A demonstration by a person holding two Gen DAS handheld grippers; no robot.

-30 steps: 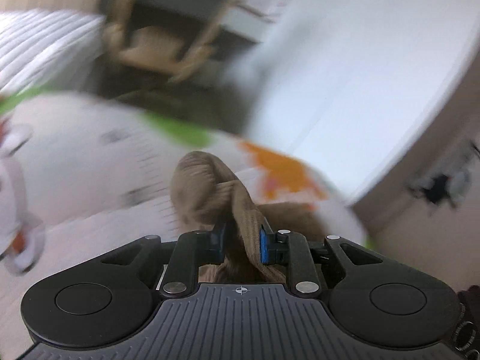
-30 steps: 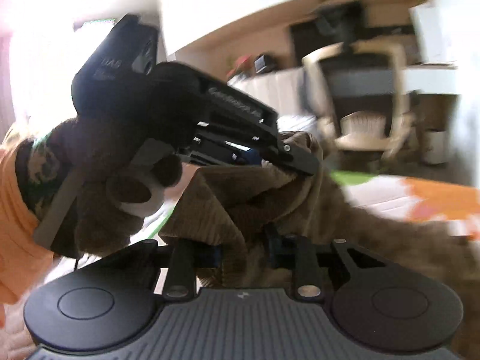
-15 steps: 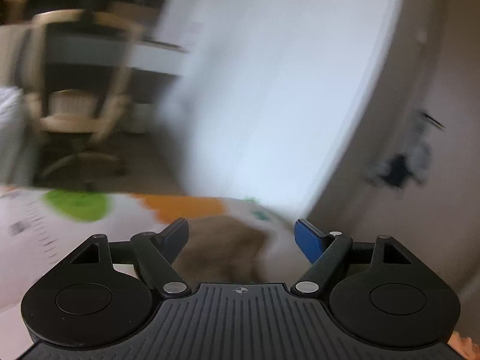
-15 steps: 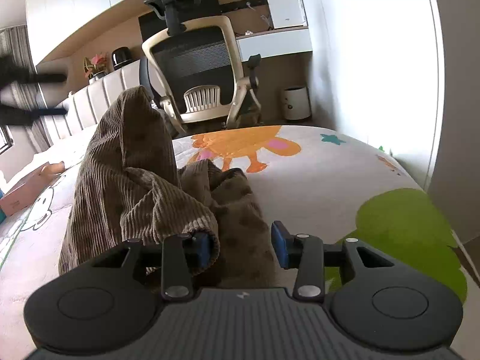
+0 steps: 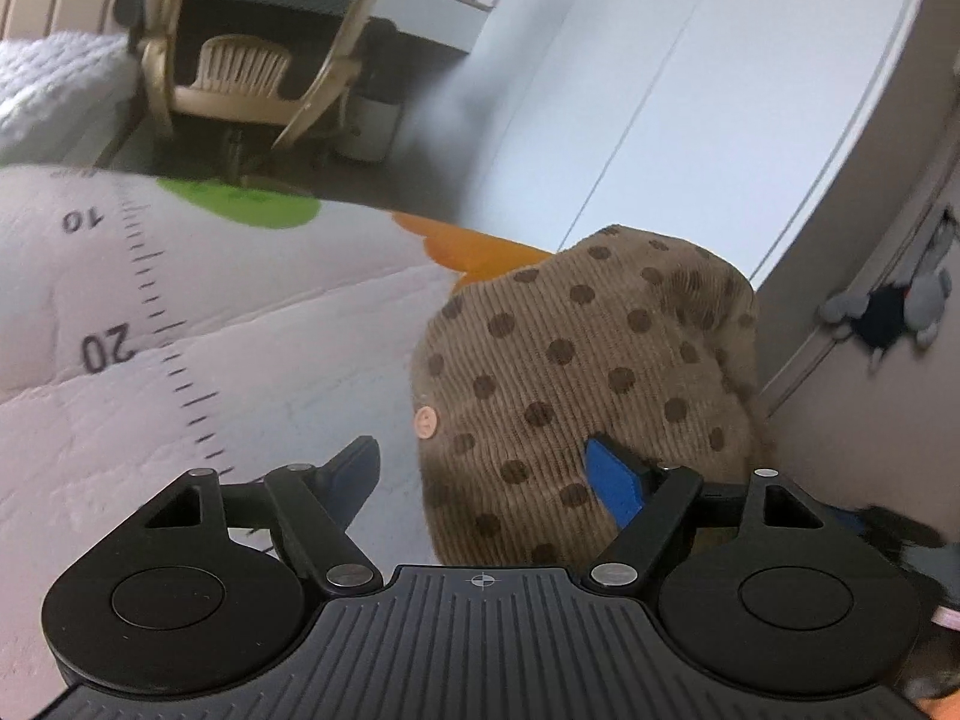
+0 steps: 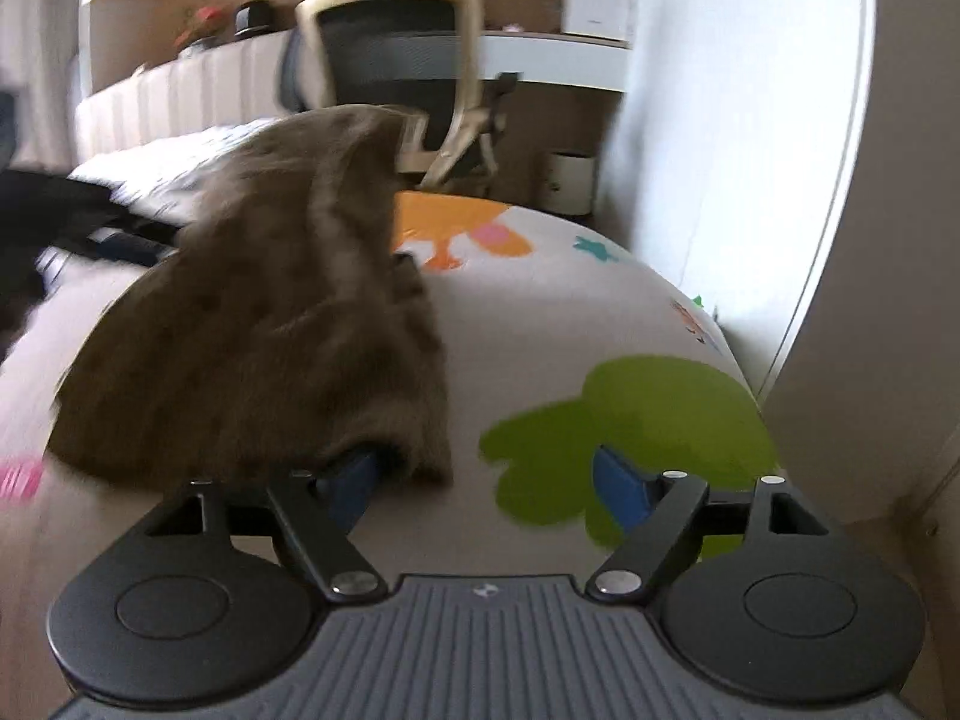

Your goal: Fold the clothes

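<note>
A brown corduroy garment with dark dots (image 5: 576,372) lies bunched on the white printed bed cover (image 5: 240,372). It has a small pink button at its left edge. My left gripper (image 5: 486,474) is open, its right finger in front of the garment. In the right wrist view the garment (image 6: 264,336) is blurred and heaped left of centre. My right gripper (image 6: 486,480) is open, its left finger at the garment's lower edge, holding nothing.
An office chair (image 6: 414,72) stands beyond the bed by a desk. A white wardrobe wall (image 5: 690,90) runs along the right. The bed cover shows a ruler print (image 5: 150,324), a green patch (image 6: 630,426) and an orange duck (image 6: 468,234).
Both grippers let go of the garment and opened. The garment dropped onto the bed. The left gripper swung back down toward the garment.
</note>
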